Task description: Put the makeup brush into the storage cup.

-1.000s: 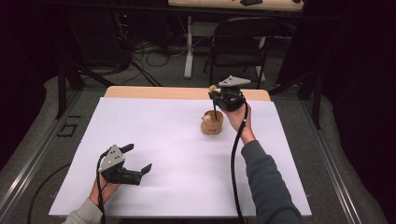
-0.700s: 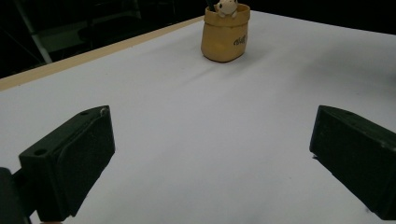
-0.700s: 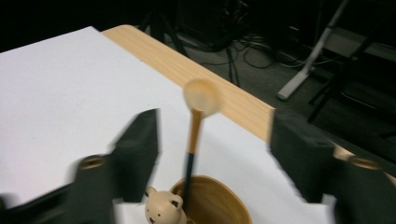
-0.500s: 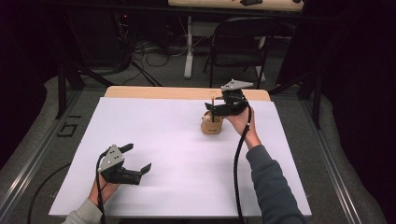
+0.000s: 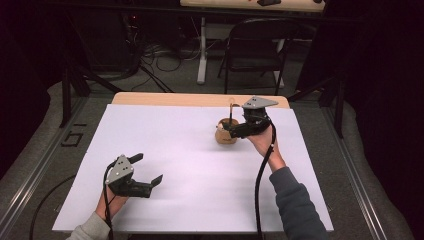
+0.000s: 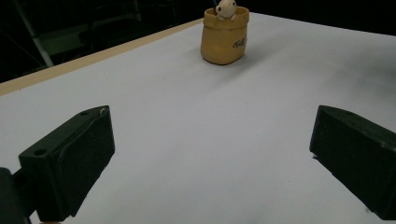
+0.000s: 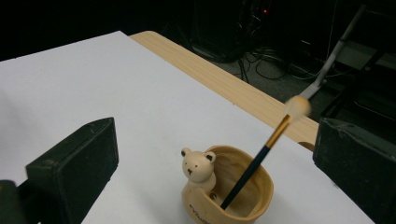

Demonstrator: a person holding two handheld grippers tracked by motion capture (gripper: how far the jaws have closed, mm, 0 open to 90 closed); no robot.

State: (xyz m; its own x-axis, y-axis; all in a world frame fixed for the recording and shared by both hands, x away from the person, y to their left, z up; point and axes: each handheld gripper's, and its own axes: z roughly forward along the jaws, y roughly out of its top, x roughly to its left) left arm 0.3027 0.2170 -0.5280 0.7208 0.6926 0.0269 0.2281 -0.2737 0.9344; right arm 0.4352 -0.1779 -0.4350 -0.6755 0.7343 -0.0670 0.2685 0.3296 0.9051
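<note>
**Right gripper lets go; brush stands in the bear pot**

Since a second ago the right gripper (image 5: 235, 129) has slid sideways off the pot, its jaws just opening, nothing between them. On the white table (image 5: 185, 150), the left gripper (image 5: 148, 170) rests well apart, jaws spread and empty. The bear pot (image 7: 227, 186) sits just below the right jaws; inside, the brush (image 7: 261, 154) leans, tip up toward the far edge.

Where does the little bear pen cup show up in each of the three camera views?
High view: the bear pen cup stands right of centre on the white sheet, just left of the right gripper.
Left gripper view: top centre, far beyond the open jaws.
Right gripper view: bottom centre, between the open jaws, with a brush leaning in it.
Shared landmark: the table's wooden far edge.
</note>
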